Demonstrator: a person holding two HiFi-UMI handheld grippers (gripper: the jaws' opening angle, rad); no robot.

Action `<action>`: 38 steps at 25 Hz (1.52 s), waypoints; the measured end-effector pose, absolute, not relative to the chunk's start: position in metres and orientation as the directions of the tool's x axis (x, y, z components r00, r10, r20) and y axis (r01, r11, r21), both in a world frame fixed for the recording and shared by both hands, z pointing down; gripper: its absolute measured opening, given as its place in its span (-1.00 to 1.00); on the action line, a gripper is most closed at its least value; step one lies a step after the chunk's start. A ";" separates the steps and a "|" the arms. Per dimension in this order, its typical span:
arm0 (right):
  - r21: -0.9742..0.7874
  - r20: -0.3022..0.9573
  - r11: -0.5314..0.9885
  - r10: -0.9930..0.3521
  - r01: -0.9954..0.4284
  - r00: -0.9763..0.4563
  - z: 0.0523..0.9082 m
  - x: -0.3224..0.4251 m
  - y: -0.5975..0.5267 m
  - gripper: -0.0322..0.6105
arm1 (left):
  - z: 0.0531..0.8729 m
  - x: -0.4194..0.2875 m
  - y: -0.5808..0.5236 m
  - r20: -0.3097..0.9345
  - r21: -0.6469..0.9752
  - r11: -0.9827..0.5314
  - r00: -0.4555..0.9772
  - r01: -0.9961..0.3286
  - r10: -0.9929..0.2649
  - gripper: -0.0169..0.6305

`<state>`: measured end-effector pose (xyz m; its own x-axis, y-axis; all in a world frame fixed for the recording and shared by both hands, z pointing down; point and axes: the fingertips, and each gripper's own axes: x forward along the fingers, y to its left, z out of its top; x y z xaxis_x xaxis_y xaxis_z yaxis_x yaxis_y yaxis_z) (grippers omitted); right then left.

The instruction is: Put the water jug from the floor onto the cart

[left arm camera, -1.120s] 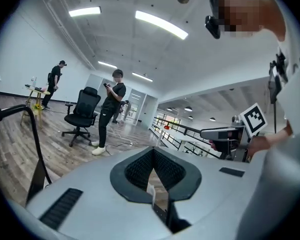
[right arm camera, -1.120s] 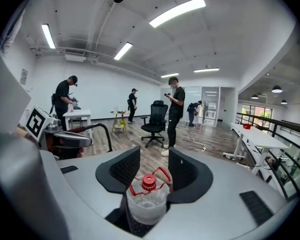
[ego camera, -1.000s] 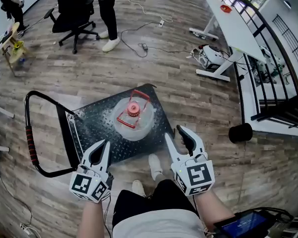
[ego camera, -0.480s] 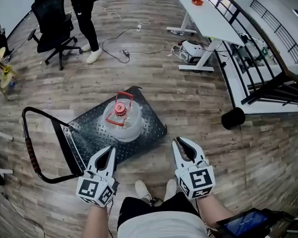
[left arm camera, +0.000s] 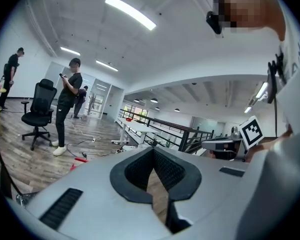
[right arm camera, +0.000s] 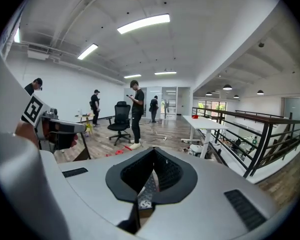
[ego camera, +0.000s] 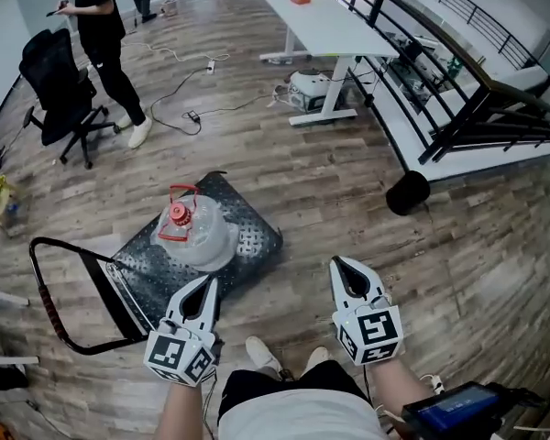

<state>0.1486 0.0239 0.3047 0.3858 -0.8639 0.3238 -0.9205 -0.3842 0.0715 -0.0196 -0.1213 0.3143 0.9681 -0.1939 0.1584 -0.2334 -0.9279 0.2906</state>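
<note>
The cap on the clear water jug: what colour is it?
The cap is red; the head view shows it best.

Jaws together — left gripper (ego camera: 210, 282), right gripper (ego camera: 338, 263), seemingly empty.

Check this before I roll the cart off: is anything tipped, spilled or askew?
Nothing stands out. The water jug stands upright on the cart, red cap on, no puddle around it. Only loose cables lie farther off.

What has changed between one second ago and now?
The left gripper and the right gripper drew back from the cart, which now lies farther off, up and to the left in the head view. The right gripper's jaws closed on nothing. The jug stays upright on the cart, and the left gripper stays shut.
</note>
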 end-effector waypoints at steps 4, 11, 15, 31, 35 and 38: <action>0.073 0.310 -0.433 -0.846 -0.898 0.433 0.296 0.169 0.077 -0.89 | 0.290 0.012 -0.076 0.136 0.255 -0.952 0.981 -0.170 -0.139 -0.95; 0.044 0.247 -0.485 -0.842 -0.873 0.480 0.265 0.200 0.155 -0.89 | 0.261 0.047 -0.002 0.106 0.233 -0.966 0.990 -0.114 -0.092 -0.95; 0.056 0.226 -0.488 -0.844 -0.871 0.487 0.254 0.206 0.173 -0.90 | 0.253 0.051 0.020 0.091 0.223 -0.970 0.993 -0.097 -0.078 -0.95; 0.053 0.204 -0.424 -0.882 -0.904 0.425 0.240 0.168 0.129 -0.90 | 0.241 -0.002 -0.026 0.079 0.210 -0.960 0.982 -0.185 -0.172 -0.95; 0.057 0.233 -0.430 -0.872 -0.901 0.430 0.251 0.163 0.133 -0.90 | 0.245 -0.004 -0.022 0.084 0.217 -0.961 0.984 -0.173 -0.158 -0.95; 0.055 0.244 -0.433 -0.868 -0.900 0.433 0.255 0.161 0.136 -0.90 | 0.247 -0.005 -0.021 0.084 0.220 -0.961 0.984 -0.170 -0.156 -0.95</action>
<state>0.1611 0.1358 0.2546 0.4328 -0.8677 0.2444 -0.8996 -0.4332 0.0551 -0.0055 -0.0208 0.2474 0.9843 -0.1555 0.0837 -0.1705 -0.9605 0.2199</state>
